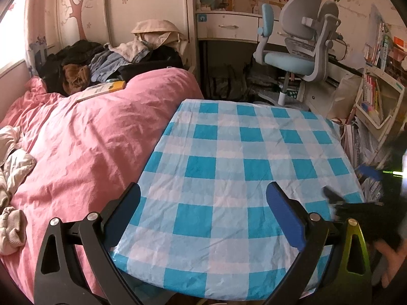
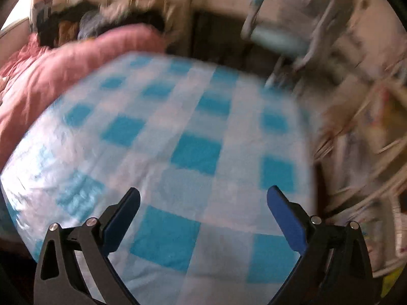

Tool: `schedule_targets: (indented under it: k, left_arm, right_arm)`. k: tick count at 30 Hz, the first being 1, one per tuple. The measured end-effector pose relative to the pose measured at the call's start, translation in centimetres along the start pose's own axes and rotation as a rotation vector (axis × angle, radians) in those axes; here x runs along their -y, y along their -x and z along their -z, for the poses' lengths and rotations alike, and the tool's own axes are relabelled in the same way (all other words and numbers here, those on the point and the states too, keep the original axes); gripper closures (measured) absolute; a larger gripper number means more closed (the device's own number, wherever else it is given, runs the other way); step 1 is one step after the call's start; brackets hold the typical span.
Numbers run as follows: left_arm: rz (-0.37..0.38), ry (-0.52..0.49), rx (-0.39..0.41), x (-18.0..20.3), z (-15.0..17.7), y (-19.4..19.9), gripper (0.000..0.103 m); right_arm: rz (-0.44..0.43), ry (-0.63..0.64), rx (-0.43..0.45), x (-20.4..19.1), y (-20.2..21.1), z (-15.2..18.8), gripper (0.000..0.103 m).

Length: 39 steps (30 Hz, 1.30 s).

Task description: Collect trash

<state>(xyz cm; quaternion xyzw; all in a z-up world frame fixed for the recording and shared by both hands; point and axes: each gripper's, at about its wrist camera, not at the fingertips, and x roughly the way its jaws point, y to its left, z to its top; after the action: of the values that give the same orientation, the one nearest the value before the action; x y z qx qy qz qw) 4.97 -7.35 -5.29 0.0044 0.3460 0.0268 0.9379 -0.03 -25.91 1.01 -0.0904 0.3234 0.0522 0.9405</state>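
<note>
In the left wrist view, the left gripper is nearest, its fingers wide apart and holding nothing, above the checkered tabletop. No trash and no container shows on it. A pink bed lies to the left.

The right wrist view is blurred. The right gripper also has its fingers apart and empty. Where the trash lies cannot be told.
</note>
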Motion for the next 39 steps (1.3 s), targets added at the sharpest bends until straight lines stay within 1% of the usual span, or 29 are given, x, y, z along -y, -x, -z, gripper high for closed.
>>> schedule_targets:
  k: [2,3,5,8,12,21,30,39]
  left_arm:
    - [-0.008,-0.001,0.020,0.3,0.1,0.6,0.008]
    - [-0.012,-0.002,0.029,0.4,0.1,0.9,0.008]
    - [-0.014,-0.002,0.044,0.7,0.2,1.3,0.008]
    - [-0.019,0.002,0.054,0.8,0.4,1.7,0.008]
    - [-0.034,-0.001,0.064,1.0,0.4,1.8,0.008]
    - [-0.053,0.016,0.066,1.0,0.4,1.6,0.008]
    - [-0.059,0.026,0.091,1.1,0.3,2.0,0.008]
    - [-0.061,0.016,0.091,1.2,0.2,2.1,0.008]
  right_arm:
    - [-0.015,-0.021,0.095,-0.6,3.0,0.1,0.008]
    - [-0.025,-0.029,0.159,-1.4,5.3,0.5,0.008]
    - [-0.028,-0.036,0.192,-1.8,6.5,0.7,0.008]
    - [-0.044,-0.067,0.205,-2.2,7.0,0.5,0.008]
    - [-0.018,-0.075,0.254,-2.3,7.4,-0.3,0.008]
    - [-0.014,-0.102,0.244,-1.8,7.0,-0.1,0.008]
    - [-0.008,-0.106,0.232,-1.7,6.9,0.1,0.008]
    - [-0.007,-0.102,0.220,-1.7,6.4,0.3,0.008]
